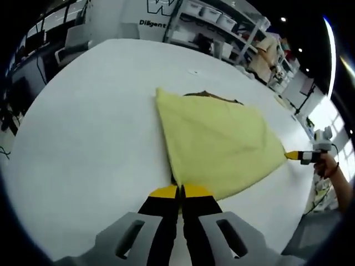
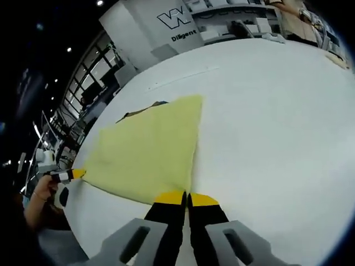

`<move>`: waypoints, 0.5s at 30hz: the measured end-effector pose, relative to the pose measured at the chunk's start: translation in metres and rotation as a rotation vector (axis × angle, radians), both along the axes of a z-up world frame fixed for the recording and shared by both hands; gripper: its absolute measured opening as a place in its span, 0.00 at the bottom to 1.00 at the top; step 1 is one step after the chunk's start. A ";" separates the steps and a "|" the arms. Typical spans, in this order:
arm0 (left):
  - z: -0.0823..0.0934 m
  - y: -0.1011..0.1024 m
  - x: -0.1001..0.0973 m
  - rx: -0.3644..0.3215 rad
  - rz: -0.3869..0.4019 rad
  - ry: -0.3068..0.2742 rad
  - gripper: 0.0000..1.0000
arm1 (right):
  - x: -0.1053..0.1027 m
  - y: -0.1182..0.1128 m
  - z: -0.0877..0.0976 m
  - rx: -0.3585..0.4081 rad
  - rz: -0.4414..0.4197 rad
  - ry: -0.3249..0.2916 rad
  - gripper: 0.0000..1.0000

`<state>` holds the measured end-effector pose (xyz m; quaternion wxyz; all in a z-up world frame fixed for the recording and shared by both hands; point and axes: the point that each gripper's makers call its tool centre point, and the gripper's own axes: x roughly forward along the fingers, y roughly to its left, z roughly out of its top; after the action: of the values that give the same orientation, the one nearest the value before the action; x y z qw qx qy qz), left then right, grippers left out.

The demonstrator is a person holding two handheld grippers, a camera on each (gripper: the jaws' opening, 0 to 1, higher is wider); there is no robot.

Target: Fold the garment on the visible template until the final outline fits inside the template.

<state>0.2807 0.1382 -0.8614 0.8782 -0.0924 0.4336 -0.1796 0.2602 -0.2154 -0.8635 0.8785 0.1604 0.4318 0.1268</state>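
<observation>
White table (image 1: 83, 127), storage shelving (image 1: 222, 25) behind, lettered white wall panel (image 2: 166, 27), ceiling spotlights, bright windows (image 2: 91, 75)

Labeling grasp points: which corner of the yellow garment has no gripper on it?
The far corner of the yellow garment, pointing up the white table. The left gripper and right gripper pinch the two near corners.

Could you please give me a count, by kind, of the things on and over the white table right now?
Yellow garment: 1
Dark template, peeking from under the garment's far edge: 1
Grippers, each shut on a garment corner, left gripper and right gripper: 2
White table: 1
Total: 5
</observation>
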 end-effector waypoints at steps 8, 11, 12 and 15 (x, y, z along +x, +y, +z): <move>0.000 0.000 -0.014 -0.021 0.014 0.022 0.00 | -0.013 0.002 0.000 -0.015 0.020 0.028 0.00; 0.000 0.000 -0.016 -0.028 0.023 0.032 0.00 | -0.018 0.004 -0.001 -0.021 0.034 0.035 0.00; 0.000 0.000 -0.017 -0.026 0.020 0.034 0.00 | -0.019 0.002 0.000 -0.020 0.036 0.038 0.00; 0.000 0.000 -0.021 -0.023 0.020 0.044 0.00 | -0.023 0.003 0.000 -0.019 0.043 0.041 0.00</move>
<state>0.2599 0.1379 -0.8616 0.8691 -0.1108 0.4497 -0.1736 0.2369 -0.2125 -0.8632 0.8679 0.1455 0.4543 0.1381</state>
